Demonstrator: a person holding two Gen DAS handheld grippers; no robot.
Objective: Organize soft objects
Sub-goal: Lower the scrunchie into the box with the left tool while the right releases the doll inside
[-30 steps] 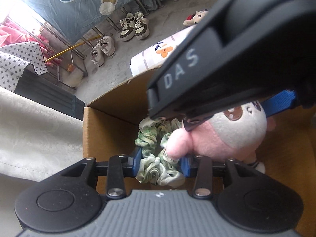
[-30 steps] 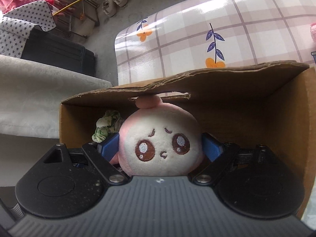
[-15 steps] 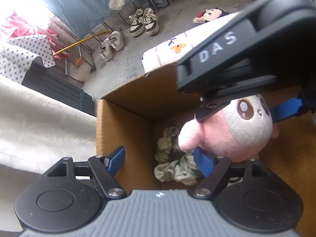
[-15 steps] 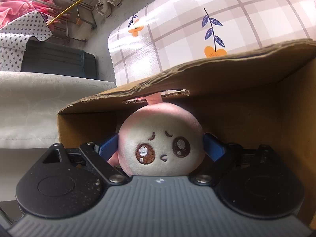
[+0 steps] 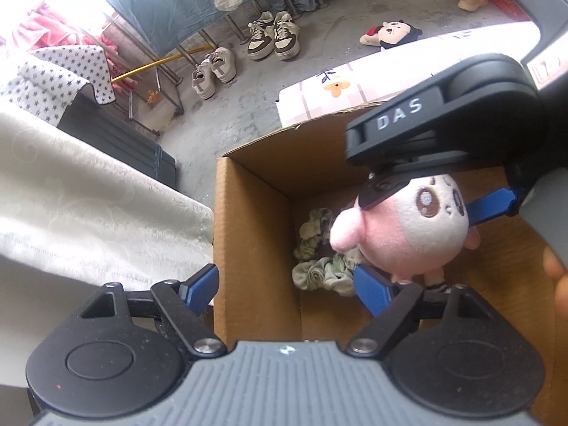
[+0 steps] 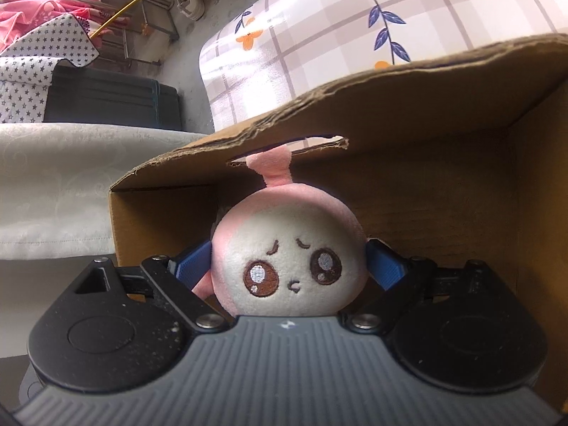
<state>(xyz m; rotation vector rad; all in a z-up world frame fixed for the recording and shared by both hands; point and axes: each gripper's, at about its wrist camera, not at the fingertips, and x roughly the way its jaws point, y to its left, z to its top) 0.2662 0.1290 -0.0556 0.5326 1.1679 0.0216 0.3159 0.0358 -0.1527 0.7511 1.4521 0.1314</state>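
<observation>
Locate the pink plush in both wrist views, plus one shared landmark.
Left wrist: pink plush right of centre, inside the cardboard box, beside the green fabric.
Right wrist: pink plush centre, between the right claw pads.
Shared landmark: the floral plaid cloth behind the box.

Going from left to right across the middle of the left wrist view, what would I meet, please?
Cream cloth → cardboard box's left wall → green scrunchie → pink plush toy.
</observation>
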